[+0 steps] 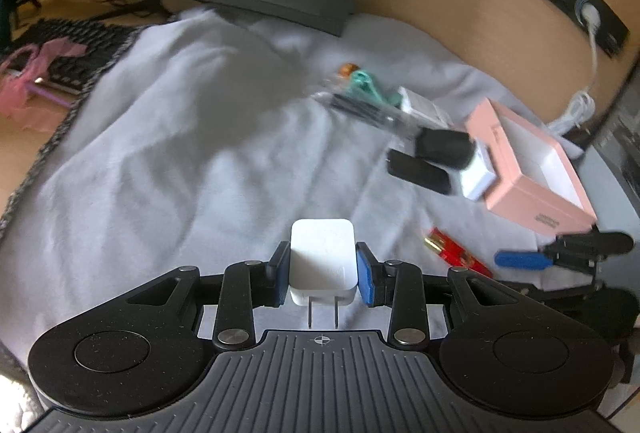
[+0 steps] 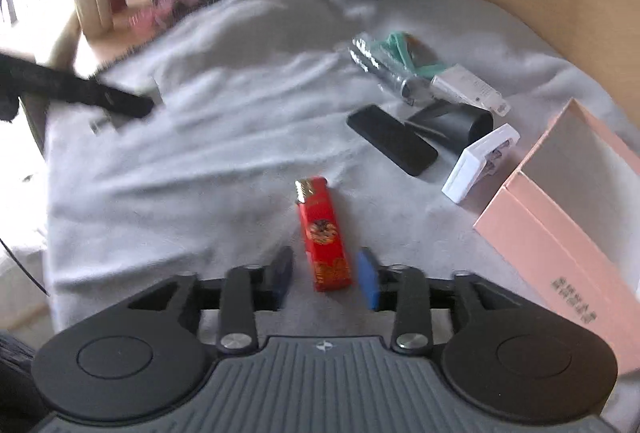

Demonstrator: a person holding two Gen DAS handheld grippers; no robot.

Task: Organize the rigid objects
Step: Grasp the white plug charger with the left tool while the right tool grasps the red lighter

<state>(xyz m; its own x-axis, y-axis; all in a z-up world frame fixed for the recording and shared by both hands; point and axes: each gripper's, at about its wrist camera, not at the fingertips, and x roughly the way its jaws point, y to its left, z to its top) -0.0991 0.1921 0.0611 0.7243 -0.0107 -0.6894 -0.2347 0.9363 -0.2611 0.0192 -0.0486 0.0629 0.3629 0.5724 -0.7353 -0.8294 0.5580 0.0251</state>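
Our left tool [image 1: 323,267] is clamped on the white charger [image 1: 323,259], lifted above the grey cloth [image 1: 180,137]; our right tool [image 2: 326,279] stands apart, straddling the red lighter [image 2: 323,233] near the cloth's front edge.

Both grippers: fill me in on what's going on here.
A person is sorting small items on a white cloth. The left gripper has its fingers closed on a white plug adapter, prongs pointing back toward the camera. The right gripper is open, its fingers straddling a red lighter that lies on the cloth, not yet gripped. An open pink box sits to the right, with a black phone and other bits nearby.
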